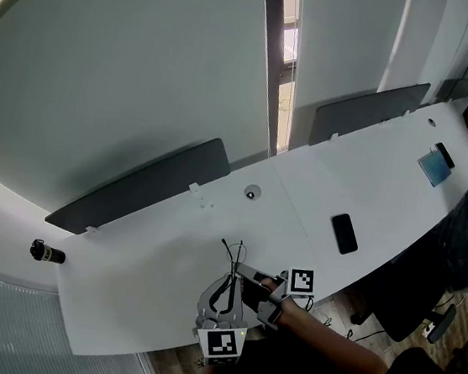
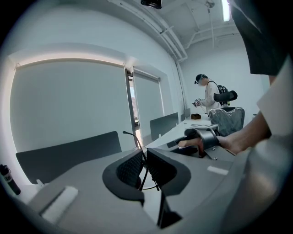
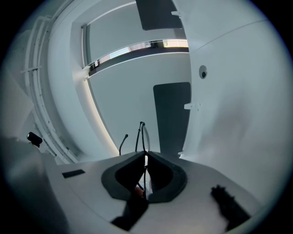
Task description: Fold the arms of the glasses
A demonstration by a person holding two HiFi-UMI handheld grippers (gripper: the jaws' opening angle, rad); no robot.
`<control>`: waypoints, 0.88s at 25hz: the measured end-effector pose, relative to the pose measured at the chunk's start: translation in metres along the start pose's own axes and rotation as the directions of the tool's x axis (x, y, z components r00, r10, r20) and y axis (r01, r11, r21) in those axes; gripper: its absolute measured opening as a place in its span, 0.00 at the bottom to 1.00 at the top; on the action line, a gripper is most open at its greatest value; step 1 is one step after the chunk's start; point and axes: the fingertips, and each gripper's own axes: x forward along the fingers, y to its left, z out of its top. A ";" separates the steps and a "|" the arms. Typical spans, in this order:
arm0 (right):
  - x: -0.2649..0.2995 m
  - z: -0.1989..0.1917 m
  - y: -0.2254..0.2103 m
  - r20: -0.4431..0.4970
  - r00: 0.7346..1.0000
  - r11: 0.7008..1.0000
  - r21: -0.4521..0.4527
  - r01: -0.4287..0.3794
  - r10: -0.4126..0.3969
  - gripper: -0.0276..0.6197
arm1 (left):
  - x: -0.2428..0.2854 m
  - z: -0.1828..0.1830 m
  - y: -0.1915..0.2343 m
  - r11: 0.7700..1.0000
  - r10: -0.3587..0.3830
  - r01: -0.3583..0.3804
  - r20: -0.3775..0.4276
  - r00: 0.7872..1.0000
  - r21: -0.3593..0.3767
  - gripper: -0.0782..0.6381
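Thin black-framed glasses are held just above the near edge of the white table. My left gripper reaches up from below, its ribbed pads close together on the wire frame. My right gripper comes in from the right and is also shut on the frame. In the right gripper view the two arms stick up past the jaws, one ending in a curved tip. The left gripper view shows the hand on the right gripper just beyond.
A black phone lies to the right on the table, with a blue item and another phone farther off. Dark divider panels line the far edge. A black cylinder sits at left. A person stands far back.
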 end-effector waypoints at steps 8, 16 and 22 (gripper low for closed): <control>0.003 0.001 0.001 0.008 1.000 1.000 0.023 -0.015 0.014 0.08 | -0.007 0.009 0.005 0.999 0.036 -0.036 0.065 0.997 0.004 0.16; 0.005 0.005 0.009 0.026 0.998 0.996 0.071 -0.055 0.053 0.08 | -0.030 0.028 0.003 0.986 0.077 -0.104 0.201 0.977 0.129 0.16; 0.006 0.012 0.017 0.078 0.992 0.981 0.160 -0.108 0.096 0.08 | -0.043 0.033 -0.001 0.984 0.067 -0.106 0.248 0.966 0.145 0.16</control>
